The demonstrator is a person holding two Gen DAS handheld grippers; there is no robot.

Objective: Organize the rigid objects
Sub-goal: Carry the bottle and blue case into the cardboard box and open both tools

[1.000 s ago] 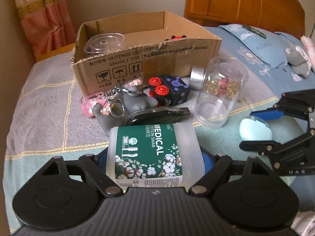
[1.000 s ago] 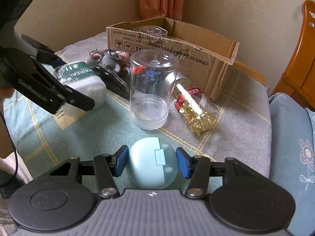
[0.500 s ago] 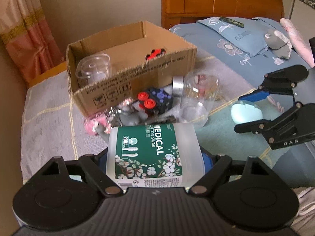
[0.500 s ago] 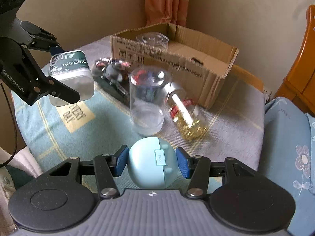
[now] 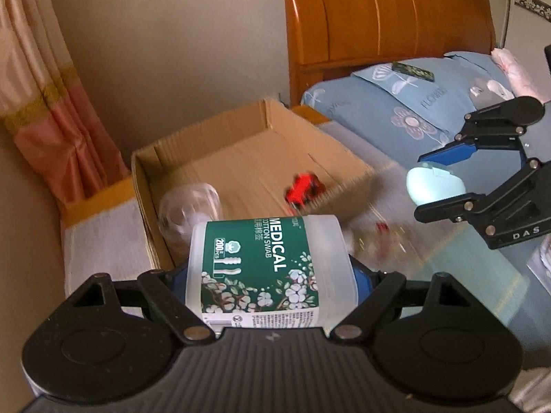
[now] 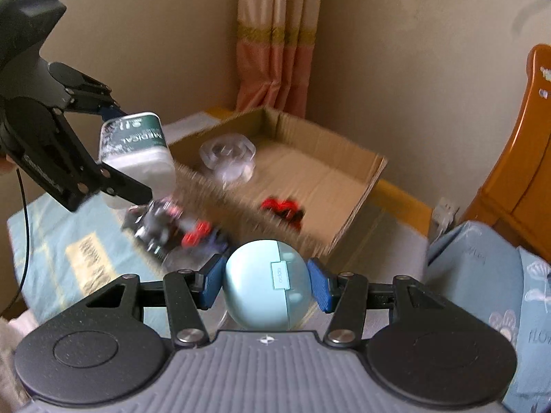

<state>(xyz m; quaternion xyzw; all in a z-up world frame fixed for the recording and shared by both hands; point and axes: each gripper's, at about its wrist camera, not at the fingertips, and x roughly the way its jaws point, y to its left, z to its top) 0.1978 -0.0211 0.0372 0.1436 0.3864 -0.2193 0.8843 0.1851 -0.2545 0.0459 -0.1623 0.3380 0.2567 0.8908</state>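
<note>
My left gripper (image 5: 270, 275) is shut on a white cotton swab tub (image 5: 265, 268) with a green label, held in the air in front of the open cardboard box (image 5: 241, 151). My right gripper (image 6: 265, 280) is shut on a pale blue earbud case (image 6: 263, 287), also lifted, near the box's front wall. Each gripper shows in the other's view: the left gripper (image 6: 134, 153) with the tub (image 6: 136, 151), the right gripper (image 5: 437, 180) with the case (image 5: 434, 186). Inside the box (image 6: 358, 175) lie a clear jar (image 6: 229, 156) and a red toy (image 6: 282, 210).
Blurred small items, among them a black cube with red buttons (image 6: 196, 237), lie on the cloth-covered table (image 6: 51, 241) in front of the box. A bed with a blue pillow (image 5: 406, 103) and wooden headboard (image 5: 378, 24) stands to the right. A curtain (image 6: 275, 34) hangs behind the box.
Both grippers have risen off the table with their objects and moved toward the box. I now look down into the box; the table items have dropped low and blurred.
</note>
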